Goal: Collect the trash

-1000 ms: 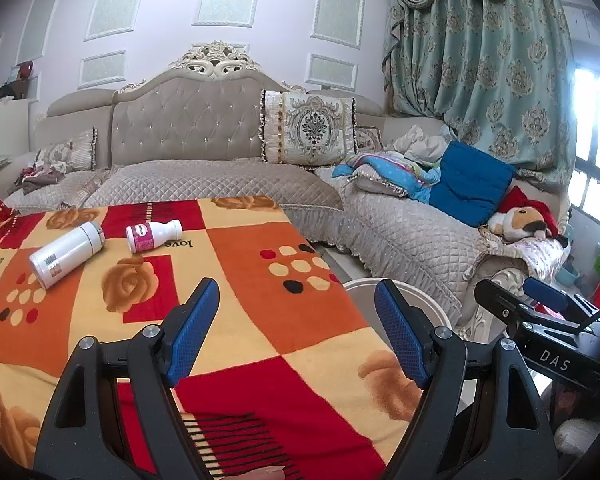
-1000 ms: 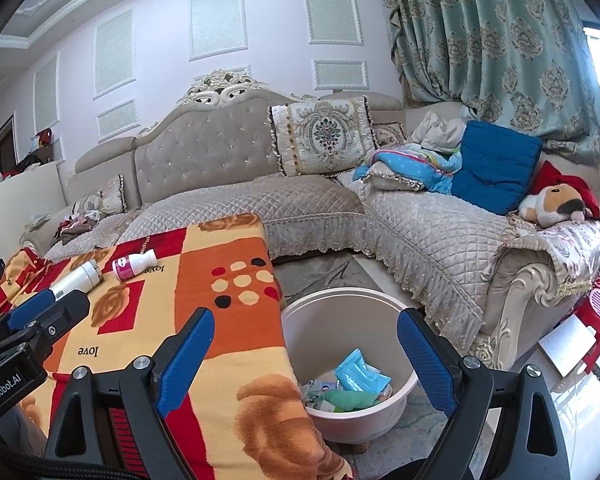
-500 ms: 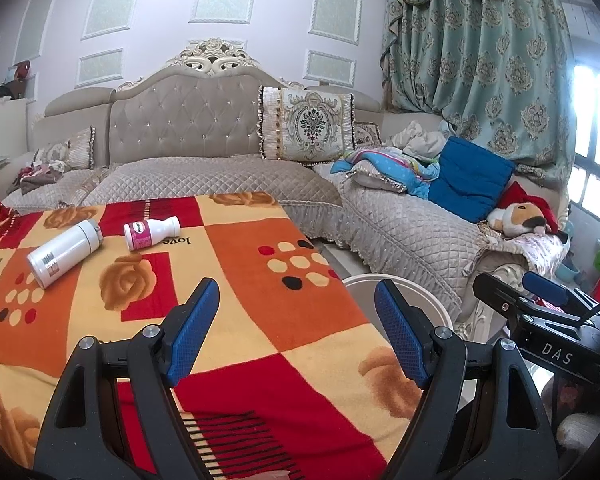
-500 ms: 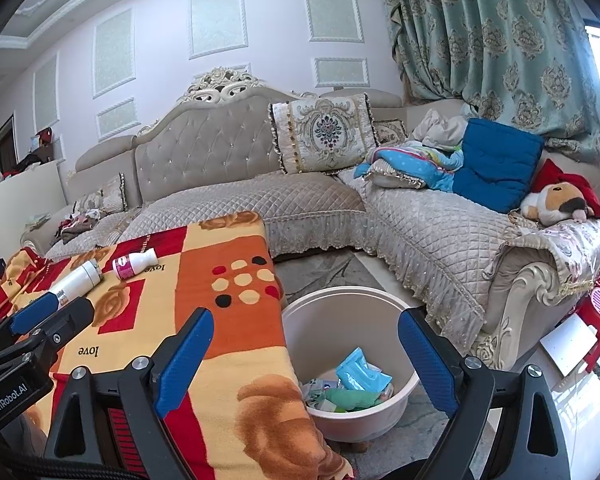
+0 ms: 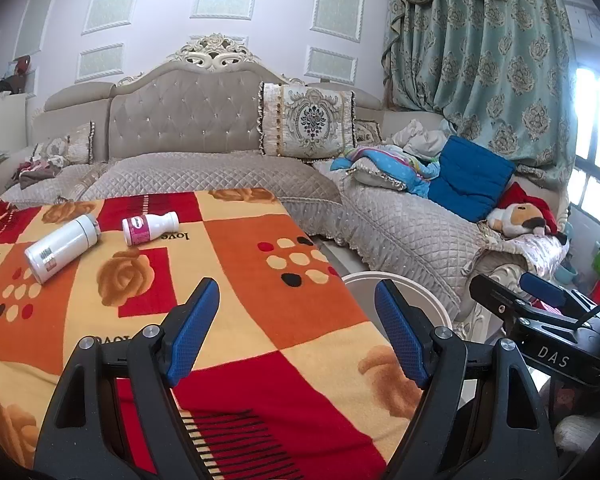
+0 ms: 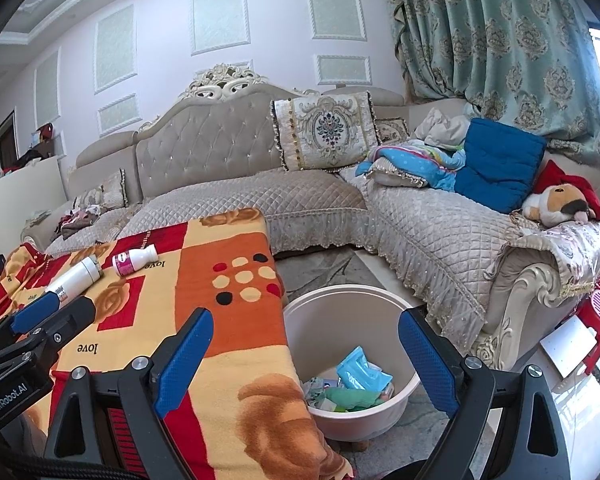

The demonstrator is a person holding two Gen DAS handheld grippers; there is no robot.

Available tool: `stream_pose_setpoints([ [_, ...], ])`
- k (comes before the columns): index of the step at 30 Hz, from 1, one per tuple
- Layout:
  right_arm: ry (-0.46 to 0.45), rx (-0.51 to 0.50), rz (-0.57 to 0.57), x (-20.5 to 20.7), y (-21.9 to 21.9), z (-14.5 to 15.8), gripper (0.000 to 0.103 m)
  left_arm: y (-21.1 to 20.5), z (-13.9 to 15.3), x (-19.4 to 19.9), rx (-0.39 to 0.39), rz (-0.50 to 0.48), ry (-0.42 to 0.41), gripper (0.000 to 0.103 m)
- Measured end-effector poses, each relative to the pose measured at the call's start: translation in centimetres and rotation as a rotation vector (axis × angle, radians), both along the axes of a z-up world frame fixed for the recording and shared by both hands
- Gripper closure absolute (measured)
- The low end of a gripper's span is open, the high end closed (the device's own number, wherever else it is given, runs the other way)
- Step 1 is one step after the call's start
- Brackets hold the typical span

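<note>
From my left wrist cam, my left claw (image 5: 296, 330) is spread wide with nothing between its blue pads, hanging over the blanket-covered worktop (image 5: 260, 288). Two bottles lie on their sides at the far left of it: a white bottle (image 5: 62, 248) and, just beside it, a small pink-labelled bottle (image 5: 150, 229). The print on both labels is too small for me to read. The white bin (image 5: 416, 294) is mostly hidden behind the worktop edge and my right pad, so I only get a slice of rim and can't see inside. My right claw (image 5: 540, 286) pokes in at the right edge, mostly cut off.

From the right wrist cam, that claw (image 6: 306, 354) is wide open and empty too, over the worktop's edge and the bin (image 6: 300, 320) on the floor beside it. Here the bin's inside shows: a blue packet (image 6: 362, 374) on top of a green wrapper (image 6: 350, 396) and some other crumpled bits I can't identify. The bottles sit well apart from the bin, and the white one's lower end is covered by my left claw (image 6: 40, 312).
</note>
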State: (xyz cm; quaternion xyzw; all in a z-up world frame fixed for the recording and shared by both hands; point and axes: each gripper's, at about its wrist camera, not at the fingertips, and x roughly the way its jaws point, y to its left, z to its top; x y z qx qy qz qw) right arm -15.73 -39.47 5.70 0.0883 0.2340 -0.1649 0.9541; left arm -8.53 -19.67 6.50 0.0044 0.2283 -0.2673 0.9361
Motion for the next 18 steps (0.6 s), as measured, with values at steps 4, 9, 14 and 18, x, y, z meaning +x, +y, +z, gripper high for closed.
stream_pose_setpoints([
  [4, 0.008, 0.002, 0.001, 0.11, 0.00, -0.24, 0.011, -0.24, -0.45, -0.19, 0.005, -0.003, 0.006, 0.023],
  [9, 0.012, 0.006, 0.001, 0.15, -0.18, -0.34, 0.010, -0.42, -0.69, -0.32, 0.006, -0.004, 0.009, 0.023],
  [14, 0.016, 0.011, 0.000, 0.17, -0.46, -0.45, 0.010, -0.58, -0.68, -0.29, 0.004, -0.007, 0.010, 0.023],
  [18, 0.016, 0.012, -0.001, 0.15, -0.60, -0.48, 0.010, -0.77, -0.63, -0.27, 0.005, -0.016, 0.012, 0.023],
])
